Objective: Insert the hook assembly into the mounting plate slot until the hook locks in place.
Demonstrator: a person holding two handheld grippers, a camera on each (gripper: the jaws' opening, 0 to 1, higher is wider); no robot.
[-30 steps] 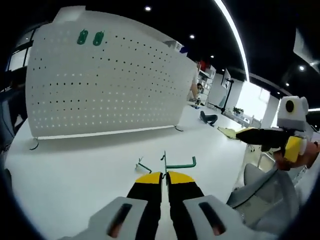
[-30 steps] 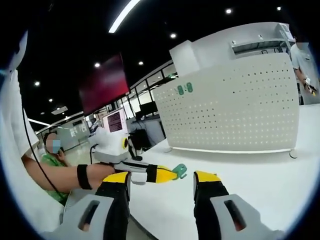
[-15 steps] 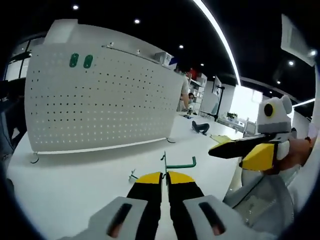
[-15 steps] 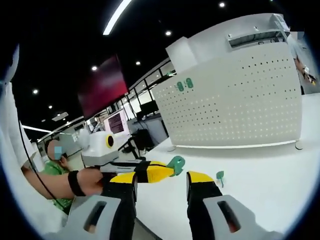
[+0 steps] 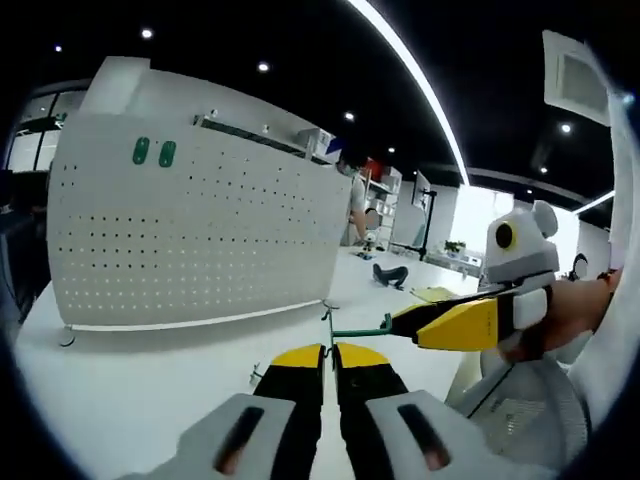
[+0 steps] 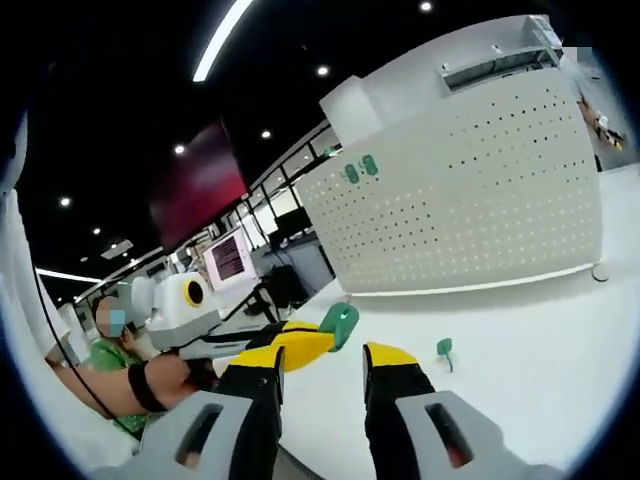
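Observation:
My left gripper (image 5: 331, 351) is shut on a green wire hook assembly (image 5: 360, 328), held up above the white table (image 5: 130, 400). The right gripper (image 5: 402, 323) comes in from the right, its yellow tips at the hook's far end. In the right gripper view my right gripper (image 6: 325, 357) stands open, and the left gripper (image 6: 318, 342) reaches in with the hook's green end plate (image 6: 340, 322) just above the gap. A white pegboard (image 5: 200, 240) stands upright behind, with two green mounting plates (image 5: 152, 152) near its top left. These plates (image 6: 358, 168) also show on the pegboard (image 6: 470, 200).
A second green hook (image 5: 258, 372) lies on the table in front of the pegboard, seen also as a small hook (image 6: 444, 347). A dark object (image 5: 390, 275) lies far back. A grey chair (image 5: 520, 410) stands at the table's right edge. A seated person (image 6: 105, 350) is at the left.
The right gripper has moved in toward the hook held in my left gripper, and its jaws have narrowed a little. Both views have tilted upward.

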